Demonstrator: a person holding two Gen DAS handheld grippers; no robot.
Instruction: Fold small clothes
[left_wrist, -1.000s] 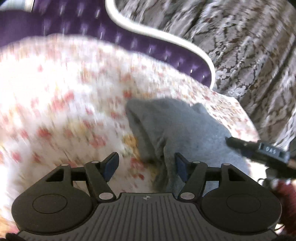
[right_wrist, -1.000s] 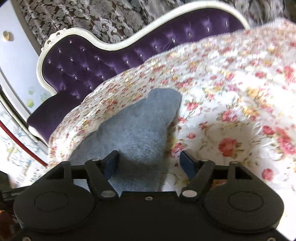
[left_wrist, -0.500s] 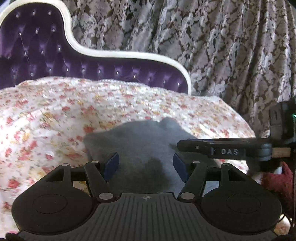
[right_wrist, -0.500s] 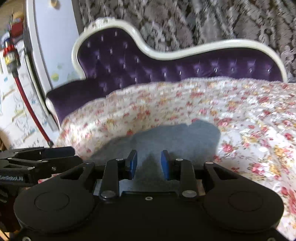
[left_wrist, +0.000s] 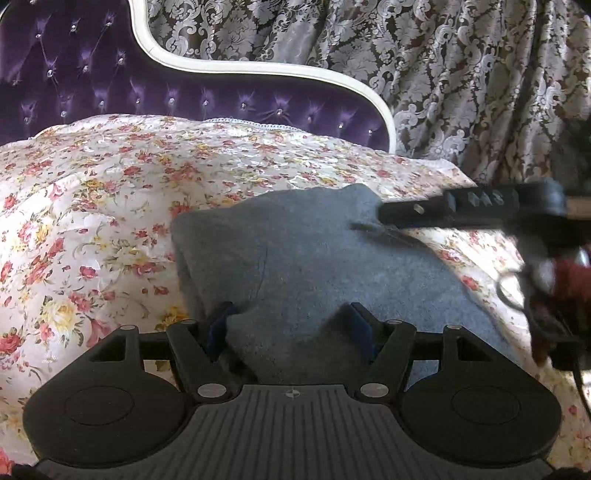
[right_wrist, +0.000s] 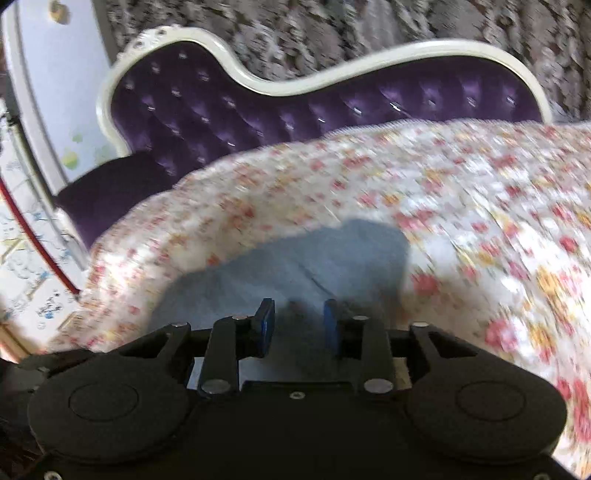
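Left tool (left_wrist: 290, 325) (spread wide) straddles grey cloth's (left_wrist: 314, 266) near edge.

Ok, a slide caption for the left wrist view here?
Open left claw straddling the near edge of a grey garment on a floral bedspread, right claw at its far corner.

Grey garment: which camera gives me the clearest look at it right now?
The left wrist view. The grey garment is sharp there, its folded left edge and a crease readable. The right wrist view shows the same garment motion-blurred, partly behind the right claw.
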